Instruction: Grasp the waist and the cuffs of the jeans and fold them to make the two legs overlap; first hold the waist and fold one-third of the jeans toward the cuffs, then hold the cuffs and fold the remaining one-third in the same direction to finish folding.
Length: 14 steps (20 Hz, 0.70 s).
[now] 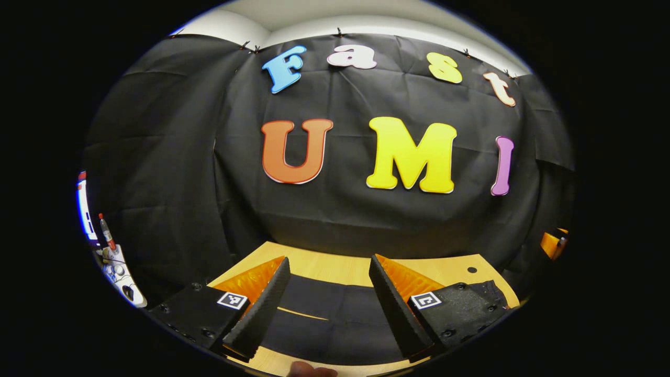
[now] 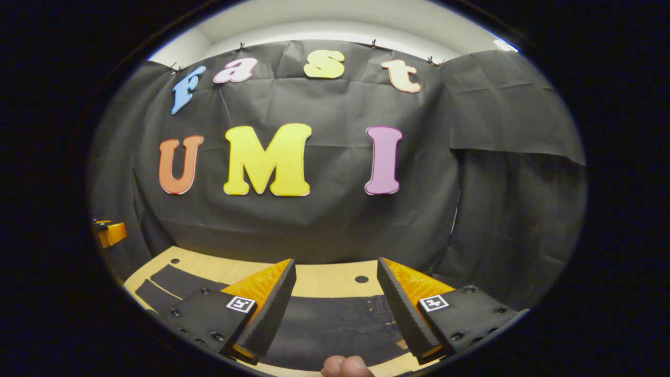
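Dark jeans (image 1: pixel 330 319) lie flat on a wooden table (image 1: pixel 324 267). In the left gripper view my left gripper (image 1: pixel 330 267) hangs open above them, nothing between its fingers. The right gripper view shows the waist end of the jeans (image 2: pixel 335 324), with seams and pockets, under my right gripper (image 2: pixel 336 269), which is open and holds nothing. The two legs of the jeans (image 2: pixel 172 283) stretch away to the left in that view, side by side. A fingertip (image 2: pixel 345 366) shows at the bottom edge.
The black cloth wall (image 1: pixel 366 209) stands close behind the table. The tabletop has small round holes (image 2: pixel 361 279). An orange object (image 2: pixel 111 233) sits at the left edge of the right gripper view. White equipment and a bottle (image 1: pixel 107 235) stand at the far left of the left gripper view.
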Each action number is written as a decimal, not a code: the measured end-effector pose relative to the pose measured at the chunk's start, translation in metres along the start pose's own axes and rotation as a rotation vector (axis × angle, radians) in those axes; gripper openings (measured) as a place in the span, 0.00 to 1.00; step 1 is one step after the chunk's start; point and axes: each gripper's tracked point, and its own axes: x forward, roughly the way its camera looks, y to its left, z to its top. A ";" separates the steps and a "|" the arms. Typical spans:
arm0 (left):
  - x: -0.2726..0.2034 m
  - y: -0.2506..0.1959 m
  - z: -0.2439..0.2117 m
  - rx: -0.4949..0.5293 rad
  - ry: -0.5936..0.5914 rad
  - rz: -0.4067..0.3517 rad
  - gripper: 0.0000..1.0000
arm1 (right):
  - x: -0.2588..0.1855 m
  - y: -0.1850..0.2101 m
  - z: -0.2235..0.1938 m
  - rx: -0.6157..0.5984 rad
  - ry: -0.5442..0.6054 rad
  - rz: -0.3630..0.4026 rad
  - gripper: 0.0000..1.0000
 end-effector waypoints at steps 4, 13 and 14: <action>0.006 0.039 -0.039 -0.095 0.131 0.050 0.98 | 0.004 -0.022 -0.045 0.022 0.138 -0.026 0.95; 0.016 0.159 -0.164 -0.822 0.515 0.306 0.99 | 0.008 -0.079 -0.133 0.119 0.435 -0.153 0.98; 0.013 0.165 -0.178 -0.917 0.555 0.326 0.99 | 0.009 -0.082 -0.137 0.140 0.454 -0.167 0.98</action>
